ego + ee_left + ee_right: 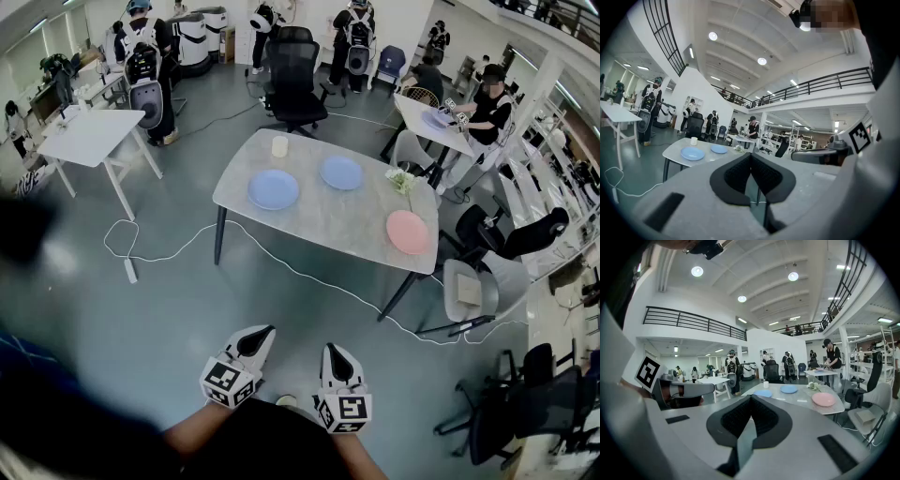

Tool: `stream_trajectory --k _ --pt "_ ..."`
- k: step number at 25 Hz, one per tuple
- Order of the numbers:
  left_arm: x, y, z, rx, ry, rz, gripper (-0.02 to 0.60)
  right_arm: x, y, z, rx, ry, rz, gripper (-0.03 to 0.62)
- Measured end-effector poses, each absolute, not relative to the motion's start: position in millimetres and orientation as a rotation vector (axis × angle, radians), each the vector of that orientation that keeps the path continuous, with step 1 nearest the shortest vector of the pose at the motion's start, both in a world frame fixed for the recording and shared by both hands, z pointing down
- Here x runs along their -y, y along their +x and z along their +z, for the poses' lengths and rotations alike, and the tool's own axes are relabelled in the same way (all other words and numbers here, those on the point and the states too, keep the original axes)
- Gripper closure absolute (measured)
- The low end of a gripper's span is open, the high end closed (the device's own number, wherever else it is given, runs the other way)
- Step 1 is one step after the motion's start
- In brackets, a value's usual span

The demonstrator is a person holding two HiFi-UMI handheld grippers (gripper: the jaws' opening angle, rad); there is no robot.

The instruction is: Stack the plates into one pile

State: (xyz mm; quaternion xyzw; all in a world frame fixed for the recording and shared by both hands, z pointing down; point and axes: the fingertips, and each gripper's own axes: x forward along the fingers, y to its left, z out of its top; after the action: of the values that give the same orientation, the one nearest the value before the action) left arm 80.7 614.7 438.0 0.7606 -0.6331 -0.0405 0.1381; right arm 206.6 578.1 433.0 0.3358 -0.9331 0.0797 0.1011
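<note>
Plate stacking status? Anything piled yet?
Done: nothing. The left blue round plate, the middle blue round plate and the pink round plate lie apart on the grey stone-look table.
In hand: nothing. The left claw and the right claw are shut and empty, well short of the table.
Left: all the stacking.

Our left gripper (267, 330) and right gripper (334, 348) had smooth white shells. Each had ribbed black pads (735, 176) and a cube (226, 382) printed with black-and-white square markers. We wore a dark top (272, 442).
</note>
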Motion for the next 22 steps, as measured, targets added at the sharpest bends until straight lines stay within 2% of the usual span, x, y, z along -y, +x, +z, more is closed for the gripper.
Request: stream_trajectory --k 11,22 --pt "-638 129 442 1.853 2.173 -0.093 0.565 -599 244 430 2.818 0.888 0.263 0.583" --pt "-660 83 455 1.984 2.061 -0.052 0.565 -603 198 447 2.839 0.711 0.261 0.582"
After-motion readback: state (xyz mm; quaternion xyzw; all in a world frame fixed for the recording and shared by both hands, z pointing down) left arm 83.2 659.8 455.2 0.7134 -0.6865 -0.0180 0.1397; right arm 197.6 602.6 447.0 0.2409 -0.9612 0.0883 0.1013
